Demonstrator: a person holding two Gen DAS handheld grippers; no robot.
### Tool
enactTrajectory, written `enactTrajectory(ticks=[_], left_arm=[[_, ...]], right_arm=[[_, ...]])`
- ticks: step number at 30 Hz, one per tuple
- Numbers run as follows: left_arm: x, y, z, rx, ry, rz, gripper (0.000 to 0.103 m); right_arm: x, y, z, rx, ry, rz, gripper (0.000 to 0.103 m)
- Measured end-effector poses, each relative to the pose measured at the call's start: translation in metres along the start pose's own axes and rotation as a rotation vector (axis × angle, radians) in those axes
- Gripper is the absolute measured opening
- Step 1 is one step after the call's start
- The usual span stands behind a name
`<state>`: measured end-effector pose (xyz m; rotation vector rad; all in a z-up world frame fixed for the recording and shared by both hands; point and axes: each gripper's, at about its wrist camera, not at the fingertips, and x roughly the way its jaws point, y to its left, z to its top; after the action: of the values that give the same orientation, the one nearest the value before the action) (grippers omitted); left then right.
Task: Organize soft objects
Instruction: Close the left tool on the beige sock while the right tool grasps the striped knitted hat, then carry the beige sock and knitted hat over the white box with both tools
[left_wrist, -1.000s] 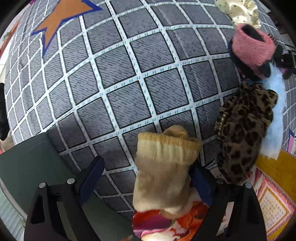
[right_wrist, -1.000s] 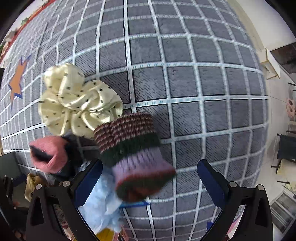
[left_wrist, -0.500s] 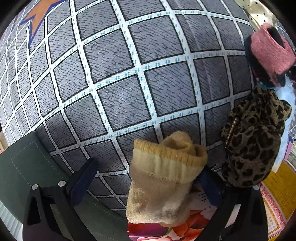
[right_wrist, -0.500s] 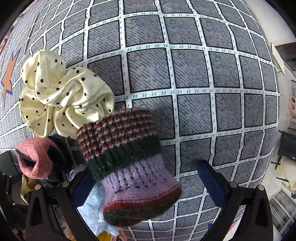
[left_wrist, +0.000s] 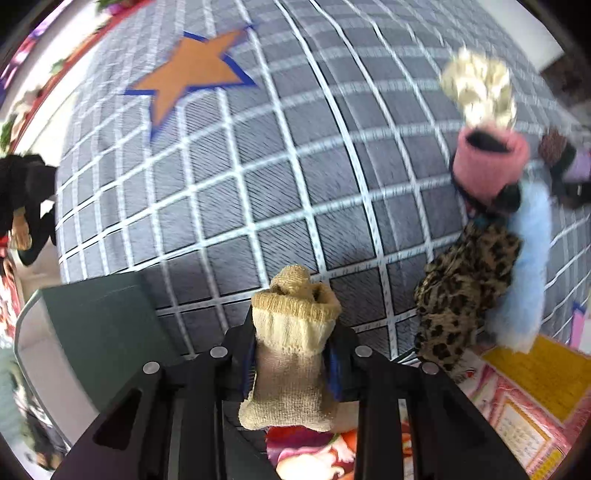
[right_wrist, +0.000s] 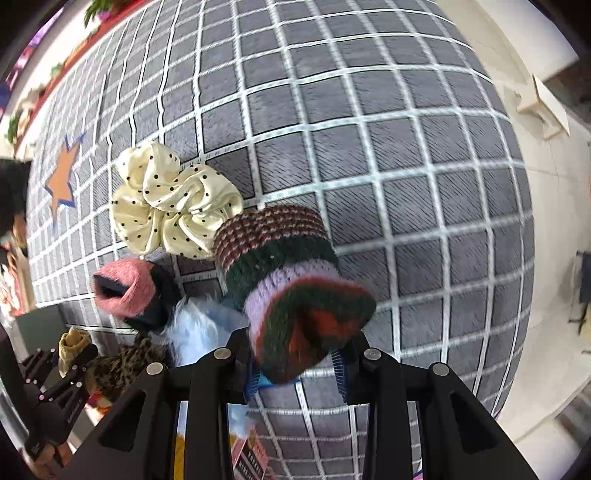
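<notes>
Two claws clamp socks: left claw (left_wrist: 293, 354) pinches a beige knit sock (left_wrist: 291, 354); right claw (right_wrist: 295, 363) a striped purple-green knitted sock (right_wrist: 291, 291).

Grey grid-patterned carpet (right_wrist: 369, 147) with an orange star (left_wrist: 192, 70), pale floor (right_wrist: 546, 184) beyond.

Open carpet ahead, clutter bunched on one side

The grey grid carpet (left_wrist: 258, 206) lies bare toward the orange star (left_wrist: 188, 70); the polka-dot scrunchie (right_wrist: 173, 203), pink cuff (right_wrist: 125, 288), blue fluffy piece (left_wrist: 524, 266) and leopard-print scrunchie (left_wrist: 461, 288) crowd together, and a dark green box (left_wrist: 103, 332) blocks the near left
</notes>
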<state>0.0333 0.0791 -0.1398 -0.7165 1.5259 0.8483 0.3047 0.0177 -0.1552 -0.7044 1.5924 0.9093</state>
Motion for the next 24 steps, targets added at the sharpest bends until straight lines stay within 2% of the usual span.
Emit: enactTrajectory(ticks=[7,14,15,19,20,21,22,24], left_arm=[[-0.049,0.022,-0.012,-0.075,-0.112,-0.084,0.033],[-0.082,0.014,-0.035,-0.034,-0.169,-0.095,0.033],[-0.085,0.017,-0.05,-0.03,-0.176,-0.097,0.033],[-0.1,0.018,-0.075,-0.034,-0.194,-0.116,0.033],[-0.106,0.018,-0.081,-0.034,-0.198,-0.117,0.033],[-0.11,0.018,-0.086,-0.034,-0.204,-0.117,0.033],[-0.112,0.018,-0.088,-0.033,-0.206,-0.116,0.033],[-0.118,0.018,-0.094,-0.031,-0.211,-0.108,0.033]], right_arm=[[-0.032,-0.026,-0.031,0.078,-0.047,0.055,0.033],[-0.061,-0.032,-0.071,0.123,-0.097,0.092,0.033],[-0.065,-0.03,-0.073,0.115,-0.105,0.092,0.033],[-0.064,-0.028,-0.08,0.116,-0.113,0.042,0.035],[-0.06,-0.03,-0.08,0.123,-0.108,0.027,0.05],[-0.056,-0.034,-0.079,0.129,-0.104,0.011,0.079],[-0.054,-0.036,-0.077,0.135,-0.11,0.0,0.086],[-0.049,-0.039,-0.073,0.142,-0.138,-0.025,0.087]])
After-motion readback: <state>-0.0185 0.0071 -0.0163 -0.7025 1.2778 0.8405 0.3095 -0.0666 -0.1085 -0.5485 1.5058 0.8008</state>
